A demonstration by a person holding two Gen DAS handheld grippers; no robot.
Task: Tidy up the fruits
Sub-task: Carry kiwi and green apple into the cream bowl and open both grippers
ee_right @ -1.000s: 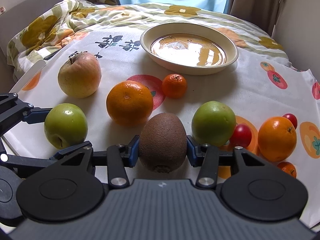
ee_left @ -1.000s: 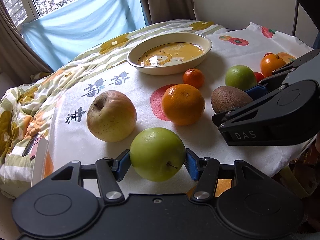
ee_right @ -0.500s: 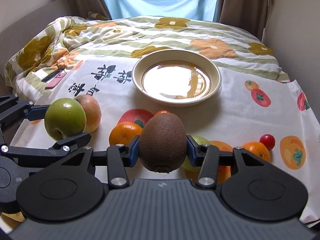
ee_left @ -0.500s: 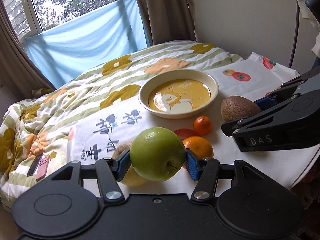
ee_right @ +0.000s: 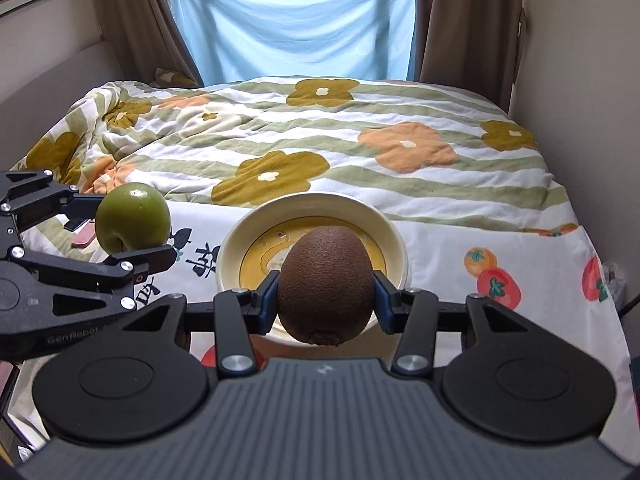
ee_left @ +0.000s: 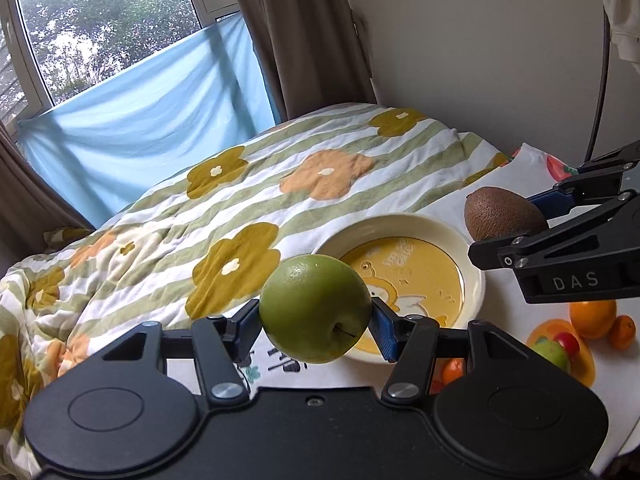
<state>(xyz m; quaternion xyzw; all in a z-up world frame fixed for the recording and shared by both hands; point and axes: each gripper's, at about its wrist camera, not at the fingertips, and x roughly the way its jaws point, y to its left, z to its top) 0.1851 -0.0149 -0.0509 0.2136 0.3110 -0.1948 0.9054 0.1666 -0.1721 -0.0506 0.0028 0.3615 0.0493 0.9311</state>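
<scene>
My left gripper (ee_left: 315,322) is shut on a green apple (ee_left: 315,308) and holds it in the air, near the cream plate (ee_left: 474,268) with a yellow cartoon centre. My right gripper (ee_right: 326,300) is shut on a brown kiwi (ee_right: 326,284), held above the plate's (ee_right: 390,232) near rim. The apple (ee_right: 133,218) in the left gripper (ee_right: 132,220) shows at the left of the right wrist view. The kiwi (ee_left: 504,213) in the right gripper (ee_left: 508,216) shows at the right of the left wrist view.
An orange (ee_left: 592,314), a small tangerine (ee_left: 625,332), a green fruit (ee_left: 554,354) and a cherry tomato (ee_left: 570,342) lie on the white fruit-print cloth (ee_right: 500,248) at right. A flowered quilt (ee_right: 340,140) covers the bed behind. Curtains and wall stand beyond.
Both grippers have risen from the cloth with their fruits and moved forward toward the plate. The other fruits have dropped low or out of view.
</scene>
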